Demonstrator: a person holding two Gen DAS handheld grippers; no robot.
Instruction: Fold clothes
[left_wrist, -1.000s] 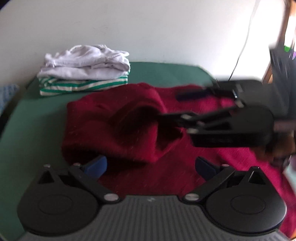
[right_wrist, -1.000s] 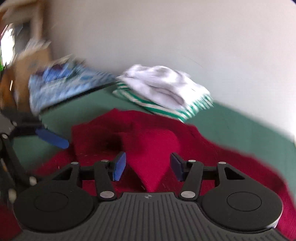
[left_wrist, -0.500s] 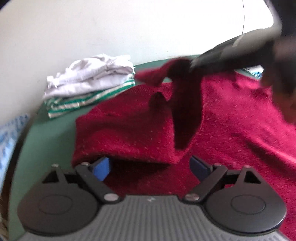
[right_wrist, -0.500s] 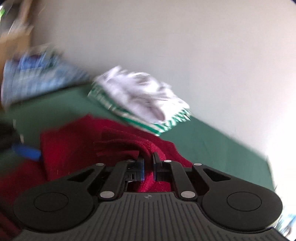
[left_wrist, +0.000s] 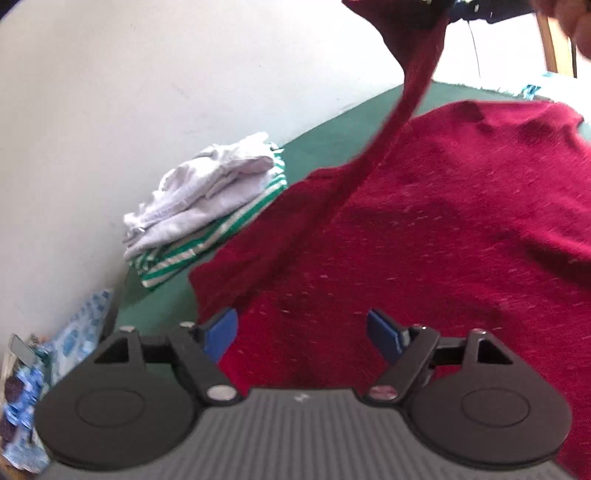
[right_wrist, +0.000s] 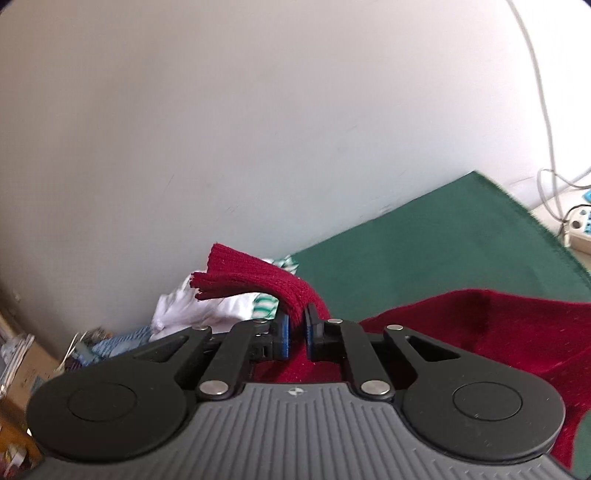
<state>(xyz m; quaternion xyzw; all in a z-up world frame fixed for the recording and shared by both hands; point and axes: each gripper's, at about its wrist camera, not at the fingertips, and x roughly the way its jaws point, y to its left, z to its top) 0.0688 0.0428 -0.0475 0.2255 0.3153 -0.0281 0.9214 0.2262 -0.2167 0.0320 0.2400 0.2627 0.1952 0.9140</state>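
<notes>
Right gripper (right_wrist: 295, 328) pinches red sweater's cuff (right_wrist: 251, 277), sleeve lifted off the green mat (right_wrist: 443, 236); left gripper (left_wrist: 303, 332) closing on nothing (risk: thin pinch slips, sleeve drops).

Both wrist cameras looked close over the red sweater (left_wrist: 443, 229), toward the wall, sharing the folded stack (left_wrist: 207, 206) behind it.

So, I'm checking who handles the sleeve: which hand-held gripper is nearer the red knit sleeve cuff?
Right. The right hand-held gripper is shut on the red knit sleeve cuff, lifted high. The left hand-held gripper, jaws closing on nothing, hovers low over the sweater's body.
</notes>
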